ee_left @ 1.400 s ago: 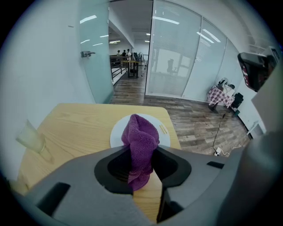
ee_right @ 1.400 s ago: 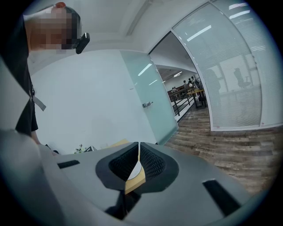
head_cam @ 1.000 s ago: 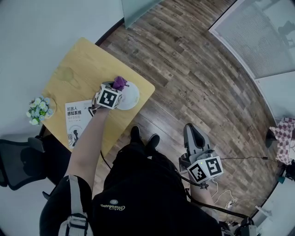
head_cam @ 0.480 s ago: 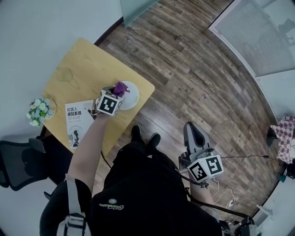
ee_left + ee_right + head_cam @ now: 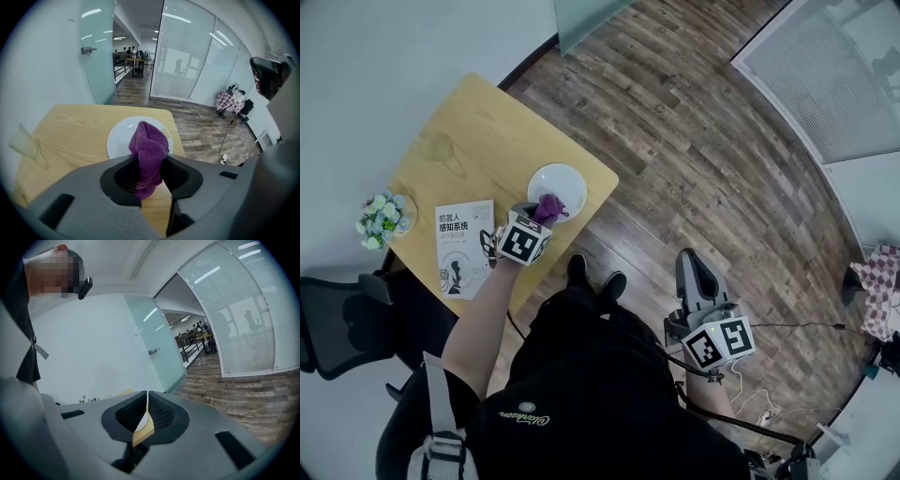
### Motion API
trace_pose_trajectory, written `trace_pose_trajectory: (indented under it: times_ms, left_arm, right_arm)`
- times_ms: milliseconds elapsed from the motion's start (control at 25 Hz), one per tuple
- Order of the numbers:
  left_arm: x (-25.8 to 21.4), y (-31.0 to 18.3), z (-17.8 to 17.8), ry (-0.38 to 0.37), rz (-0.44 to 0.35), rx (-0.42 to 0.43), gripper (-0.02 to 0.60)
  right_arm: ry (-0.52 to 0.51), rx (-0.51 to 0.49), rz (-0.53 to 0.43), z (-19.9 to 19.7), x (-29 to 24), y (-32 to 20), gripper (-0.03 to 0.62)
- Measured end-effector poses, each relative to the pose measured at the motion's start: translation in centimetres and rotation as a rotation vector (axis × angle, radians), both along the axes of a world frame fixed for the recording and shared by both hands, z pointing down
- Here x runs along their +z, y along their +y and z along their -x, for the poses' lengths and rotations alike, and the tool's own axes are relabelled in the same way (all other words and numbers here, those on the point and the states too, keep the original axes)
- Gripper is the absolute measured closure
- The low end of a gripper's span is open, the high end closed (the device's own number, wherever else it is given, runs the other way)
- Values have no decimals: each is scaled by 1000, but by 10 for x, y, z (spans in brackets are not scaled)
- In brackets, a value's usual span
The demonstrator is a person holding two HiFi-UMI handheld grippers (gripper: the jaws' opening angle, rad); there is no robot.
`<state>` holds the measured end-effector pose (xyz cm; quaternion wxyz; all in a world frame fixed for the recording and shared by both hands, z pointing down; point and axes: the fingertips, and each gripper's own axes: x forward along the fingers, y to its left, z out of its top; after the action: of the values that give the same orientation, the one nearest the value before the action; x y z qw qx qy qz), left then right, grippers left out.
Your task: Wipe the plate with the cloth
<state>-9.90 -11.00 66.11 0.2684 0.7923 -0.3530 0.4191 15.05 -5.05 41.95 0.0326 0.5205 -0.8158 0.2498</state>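
**Head view.** The person's left forearm reaches forward from the shoulder, bare and nearly straight. It holds the left tool (image 5: 538, 218) over the near part of the wooden tabletop (image 5: 464, 150). The tool's marker cube faces up and its jaws point toward the white plate (image 5: 561, 178), which lies near the tabletop's right corner. A bunched purple cloth (image 5: 548, 207) sticks out of the jaw tips and overlaps the plate's near rim. A book (image 5: 464, 246) lies just left of the tool, and a small bunch of flowers (image 5: 379, 218) stands near the tabletop's left edge. A black chair (image 5: 337, 328) stands below that edge. The right arm hangs low at the person's side, well apart from the tabletop. It carries the right tool (image 5: 691, 266) over the wooden floor (image 5: 703, 141), with the jaws pointing forward.

**Left gripper view.** The jaws pinch the cloth, which stands up in a crumpled peak above them while its lower end hangs down between them. The plate lies just beyond, partly covered by the cloth. Whether the cloth touches the plate cannot be told from here. A pale, clear object sits at the tabletop's left edge, too unclear to name.

**Right gripper view.** The jaws are pressed together at their tips with nothing held between them. A thin slit below the tips shows a sliver of the tabletop and the plate far off. Beyond the jaws are a white wall, a frosted glass door and glass partitions.
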Motion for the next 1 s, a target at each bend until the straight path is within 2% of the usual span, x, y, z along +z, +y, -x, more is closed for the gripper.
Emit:
trace_pose_trajectory:
  times_ms: [280, 680, 1000]
  left_arm:
    - [1, 6, -1, 10, 10, -9, 456]
    - [-10, -86, -8, 22, -66, -65, 456]
    - [-1, -98, -11, -15, -46, -50, 456]
  right_arm:
    - [-3, -4, -6, 1, 1, 0, 579]
    - [3, 11, -2, -2, 0, 2, 579]
    - [6, 45, 8, -13, 2, 7, 579]
